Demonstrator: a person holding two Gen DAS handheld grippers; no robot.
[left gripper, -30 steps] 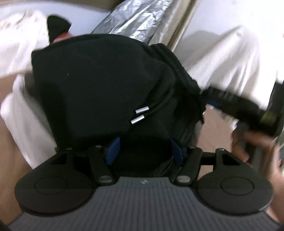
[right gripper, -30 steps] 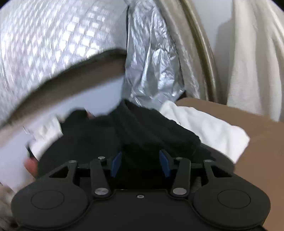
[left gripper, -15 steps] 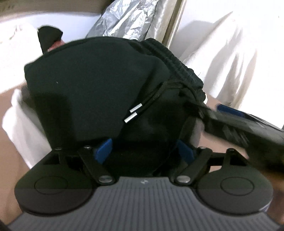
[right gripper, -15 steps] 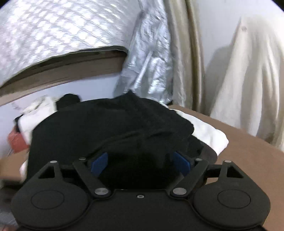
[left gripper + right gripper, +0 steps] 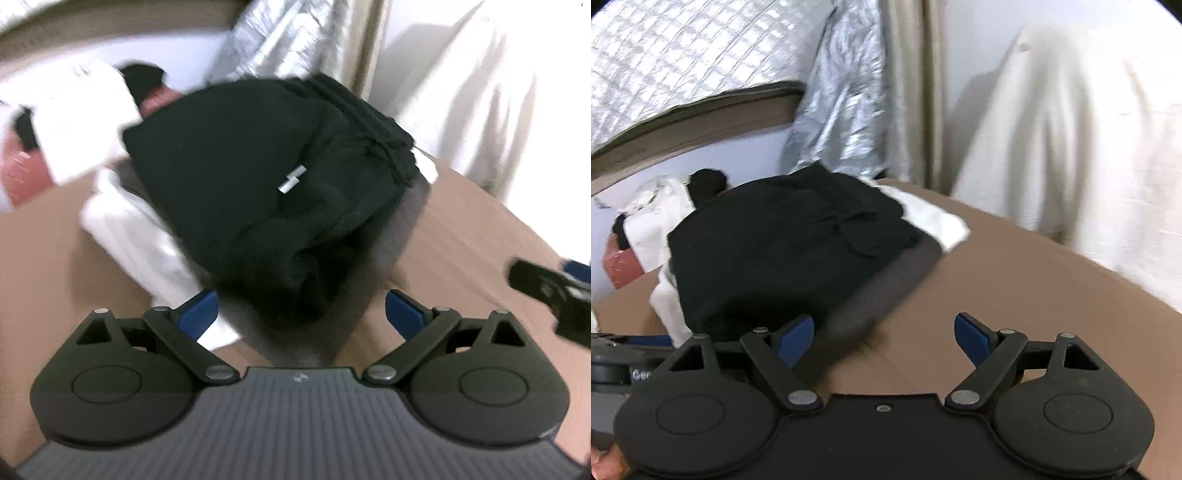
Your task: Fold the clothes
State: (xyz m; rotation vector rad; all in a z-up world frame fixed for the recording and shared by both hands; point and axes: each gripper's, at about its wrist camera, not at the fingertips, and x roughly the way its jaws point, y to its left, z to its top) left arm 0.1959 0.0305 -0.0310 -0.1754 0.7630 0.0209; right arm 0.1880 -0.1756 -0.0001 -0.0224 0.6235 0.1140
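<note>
A folded black garment with a drawstring and metal tips lies on a folded white garment on the brown table. My left gripper is just in front of it, jaws opening wide. The black fold's near edge reaches between the blue pads, but neither pad touches it. In the right wrist view the black garment lies ahead and to the left. My right gripper stands open over bare table, gripping nothing. The right gripper's body shows at the left view's right edge.
A loose heap of white, black and red clothes lies at the back left. Silver foil sheeting and a beige curtain hang behind. A white cloth drapes at the right. The left gripper's body is at lower left.
Both grippers let go of the black garment, spread their jaws and drew back from it. The garment now rests on the white one, farther from both cameras.
</note>
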